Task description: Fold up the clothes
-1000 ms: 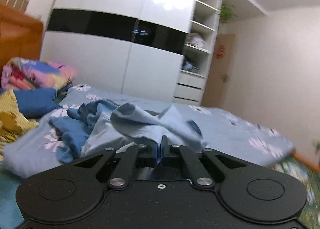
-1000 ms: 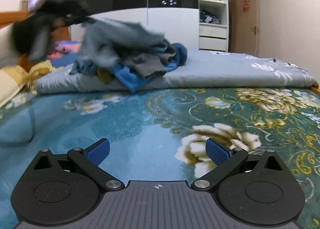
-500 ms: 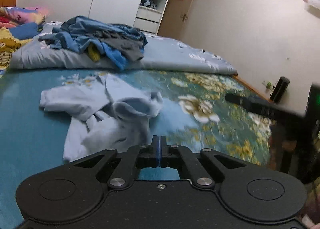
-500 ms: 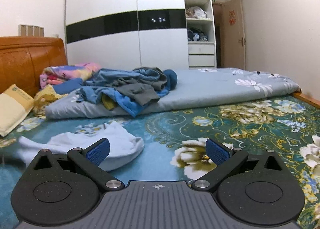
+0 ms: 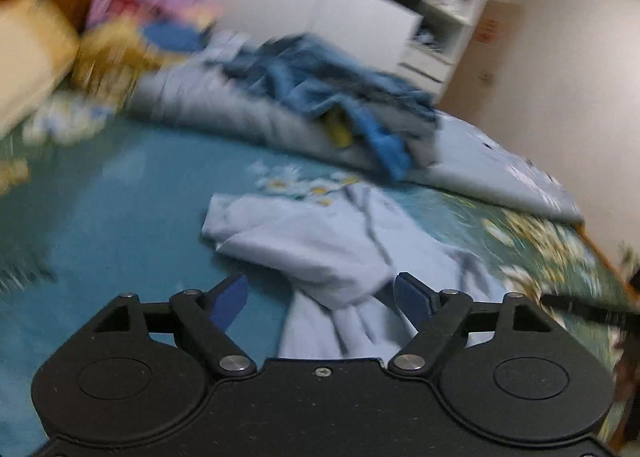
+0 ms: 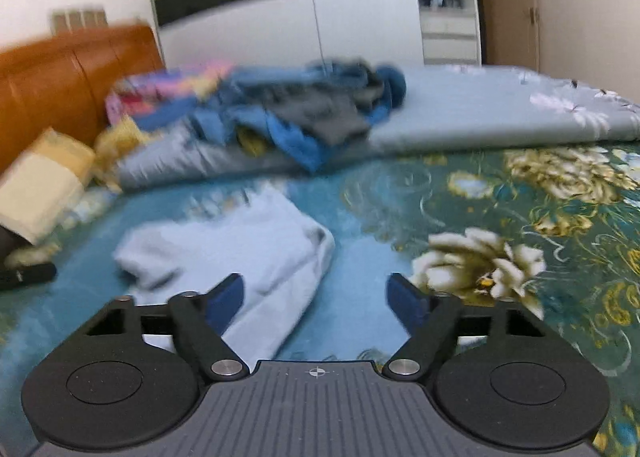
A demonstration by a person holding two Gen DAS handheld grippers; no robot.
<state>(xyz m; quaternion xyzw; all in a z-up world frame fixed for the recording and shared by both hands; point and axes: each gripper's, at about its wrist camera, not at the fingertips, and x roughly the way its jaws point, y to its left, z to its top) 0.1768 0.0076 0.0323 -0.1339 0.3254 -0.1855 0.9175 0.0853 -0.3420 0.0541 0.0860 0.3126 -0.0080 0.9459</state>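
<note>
A crumpled light blue garment [image 5: 320, 241] lies on the teal flowered bedspread [image 5: 104, 225]. My left gripper [image 5: 322, 297] hovers open just above the garment's near edge, nothing between its fingers. In the right wrist view the same garment [image 6: 248, 249] lies ahead and to the left. My right gripper [image 6: 316, 297] is open, its left finger over the cloth's near corner. Behind, a heap of blue and grey clothes [image 5: 336, 97] rests on a folded grey-blue quilt [image 6: 480, 113].
A wooden headboard [image 6: 72, 65] and a yellow pillow [image 6: 40, 185] stand at the left, with colourful bedding [image 6: 160, 89] beside them. A white wardrobe [image 6: 280, 9] fills the back wall. The other gripper's dark handle [image 5: 588, 309] shows at the right edge of the left wrist view.
My left gripper has let go of the light blue garment and opened; the garment now lies on the bedspread. Both grippers have dropped lower and nearer to it, and the views are blurred by motion.
</note>
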